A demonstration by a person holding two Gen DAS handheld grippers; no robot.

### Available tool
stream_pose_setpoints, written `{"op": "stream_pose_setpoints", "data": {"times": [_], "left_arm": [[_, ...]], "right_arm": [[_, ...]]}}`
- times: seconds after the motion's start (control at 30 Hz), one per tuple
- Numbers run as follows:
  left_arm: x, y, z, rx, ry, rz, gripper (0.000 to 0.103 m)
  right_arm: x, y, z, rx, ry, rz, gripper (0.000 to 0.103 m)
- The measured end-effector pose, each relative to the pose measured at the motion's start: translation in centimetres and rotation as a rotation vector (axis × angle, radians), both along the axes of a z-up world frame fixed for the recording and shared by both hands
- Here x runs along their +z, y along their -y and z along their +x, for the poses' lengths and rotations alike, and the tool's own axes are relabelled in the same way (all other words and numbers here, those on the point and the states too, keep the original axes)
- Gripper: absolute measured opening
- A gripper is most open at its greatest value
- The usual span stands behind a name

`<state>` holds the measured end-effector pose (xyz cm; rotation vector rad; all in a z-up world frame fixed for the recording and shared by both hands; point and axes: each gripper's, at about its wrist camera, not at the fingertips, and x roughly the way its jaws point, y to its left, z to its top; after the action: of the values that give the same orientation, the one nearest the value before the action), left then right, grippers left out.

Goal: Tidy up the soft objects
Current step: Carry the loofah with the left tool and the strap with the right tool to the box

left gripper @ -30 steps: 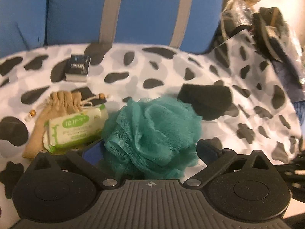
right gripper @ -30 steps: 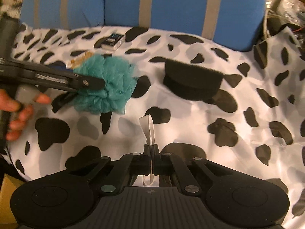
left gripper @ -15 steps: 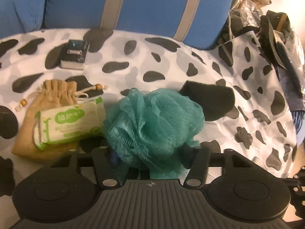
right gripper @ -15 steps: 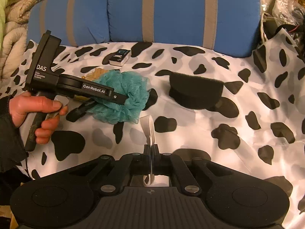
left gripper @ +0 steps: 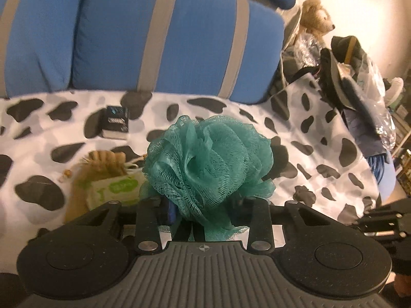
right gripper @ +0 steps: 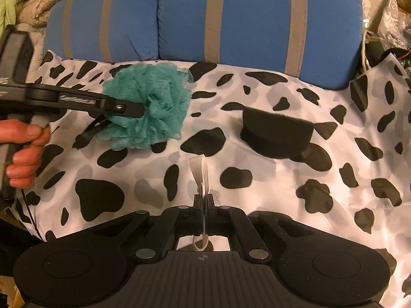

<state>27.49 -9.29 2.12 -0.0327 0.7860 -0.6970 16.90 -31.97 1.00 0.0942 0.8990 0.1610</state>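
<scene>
A teal mesh bath pouf point(left gripper: 210, 159) hangs above the cow-print cloth point(left gripper: 321, 138), squeezed between the fingers of my left gripper point(left gripper: 203, 205), whose jaws are closing on it. In the right wrist view the pouf point(right gripper: 149, 105) is at the left, with the left gripper point(right gripper: 123, 113) gripping it from the side and a hand point(right gripper: 23, 154) on its handle. My right gripper point(right gripper: 204, 200) is shut on a thin clear strip point(right gripper: 201, 169) that sticks up over the cloth. A black sponge point(right gripper: 277, 133) lies at centre right.
A burlap pouch point(left gripper: 102, 164) with a green wipes pack point(left gripper: 115, 187) on it lies left of the pouf. A small dark box point(left gripper: 115, 125) sits further back. Blue striped cushions point(left gripper: 167, 38) line the rear. A teddy bear point(left gripper: 316, 18) and piled bags point(left gripper: 346, 77) crowd the right.
My left gripper closed around the pouf and lifted it off the cloth, away from the pouch and wipes. The right gripper kept still with the strip.
</scene>
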Motion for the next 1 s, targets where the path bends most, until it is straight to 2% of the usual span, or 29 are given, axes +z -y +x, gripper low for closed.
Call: {"op": "stream_pose_setpoints", "data": {"times": [0.2,0.37,1.0], "left_arm": [[1.7,-2.7,-2.2,0.026,0.034,-0.016,0.035],[2.1,-3.8,-4.5,0.006,0.068,0.014,0.035],[1.4,-6.4,-13.4,-0.016,0.03,0.058,0.035]], "right_arm": [[0.4,-1.0,-0.1,0.02,0.013,0.013,0.003],[0.5,-2.0,-1.0,0.031,0.013,0.013,0.003],[0.8,-4.4,-6.3,0.035,-0.013,0.05,0.003]]}}
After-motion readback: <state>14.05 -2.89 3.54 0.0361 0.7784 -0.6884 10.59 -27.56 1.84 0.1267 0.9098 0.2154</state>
